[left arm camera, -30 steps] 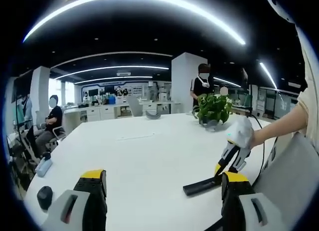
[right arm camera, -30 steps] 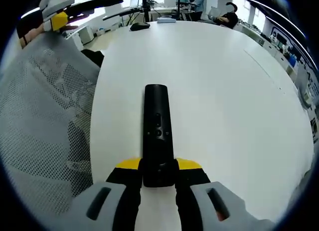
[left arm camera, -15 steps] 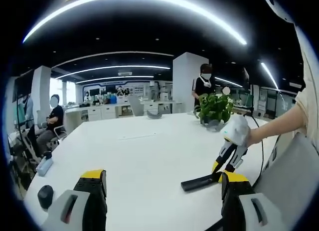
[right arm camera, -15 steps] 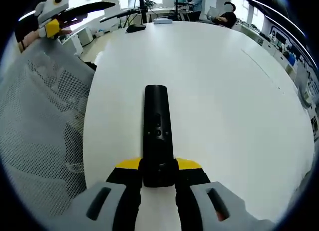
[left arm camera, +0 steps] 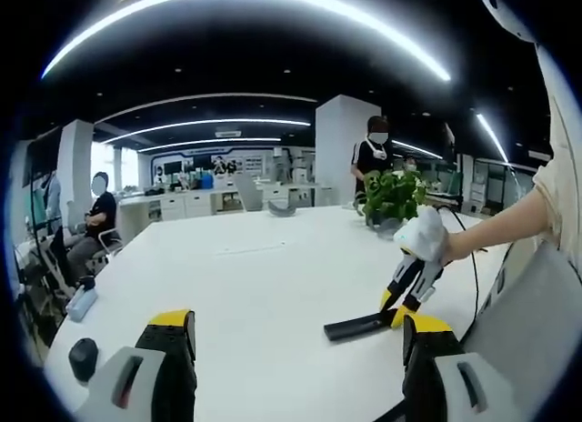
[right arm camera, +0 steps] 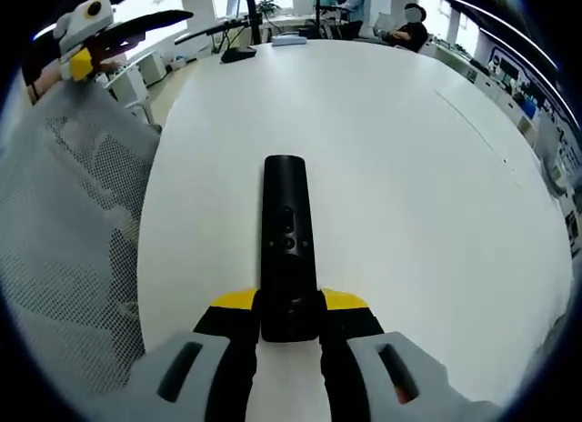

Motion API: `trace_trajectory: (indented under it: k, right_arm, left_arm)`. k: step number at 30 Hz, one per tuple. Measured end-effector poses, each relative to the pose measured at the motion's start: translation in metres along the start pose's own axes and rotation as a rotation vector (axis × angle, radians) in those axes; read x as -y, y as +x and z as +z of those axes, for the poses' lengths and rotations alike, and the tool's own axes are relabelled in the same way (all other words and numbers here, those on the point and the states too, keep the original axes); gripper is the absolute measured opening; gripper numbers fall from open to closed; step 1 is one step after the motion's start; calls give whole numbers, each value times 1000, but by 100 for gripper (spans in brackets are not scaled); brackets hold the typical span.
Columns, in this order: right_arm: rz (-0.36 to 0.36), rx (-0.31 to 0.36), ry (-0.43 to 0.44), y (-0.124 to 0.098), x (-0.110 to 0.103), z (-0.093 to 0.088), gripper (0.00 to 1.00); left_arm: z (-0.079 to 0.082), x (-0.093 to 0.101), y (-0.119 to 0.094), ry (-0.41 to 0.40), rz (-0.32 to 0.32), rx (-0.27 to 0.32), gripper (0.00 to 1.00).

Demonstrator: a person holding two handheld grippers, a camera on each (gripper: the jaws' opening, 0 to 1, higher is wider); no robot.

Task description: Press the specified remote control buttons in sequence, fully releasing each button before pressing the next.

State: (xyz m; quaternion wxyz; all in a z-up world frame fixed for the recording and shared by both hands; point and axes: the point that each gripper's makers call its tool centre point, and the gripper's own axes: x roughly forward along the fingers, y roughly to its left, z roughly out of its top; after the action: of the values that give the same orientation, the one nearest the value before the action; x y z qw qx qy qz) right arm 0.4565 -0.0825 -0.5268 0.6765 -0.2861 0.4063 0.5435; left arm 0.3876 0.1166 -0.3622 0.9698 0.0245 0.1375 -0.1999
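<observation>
the right gripper (right arm camera: 289,317) is clamped on the near end of the black remote control (right arm camera: 285,245), its long axis pointing straight ahead over the white table (right arm camera: 409,167). the left gripper (left arm camera: 296,345), jaws apart and empty, sits off to its left.

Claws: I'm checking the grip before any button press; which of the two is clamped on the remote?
The right claw: its jaws pinch the black remote's near end. The left claw stands open, holding nothing.
</observation>
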Motion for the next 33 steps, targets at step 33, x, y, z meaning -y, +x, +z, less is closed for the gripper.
trace_trajectory:
  k: [33]
  right_arm:
    - [-2,-60,-87,3,35,8,25]
  left_arm:
    - [3,3,0,10,-14,19,99]
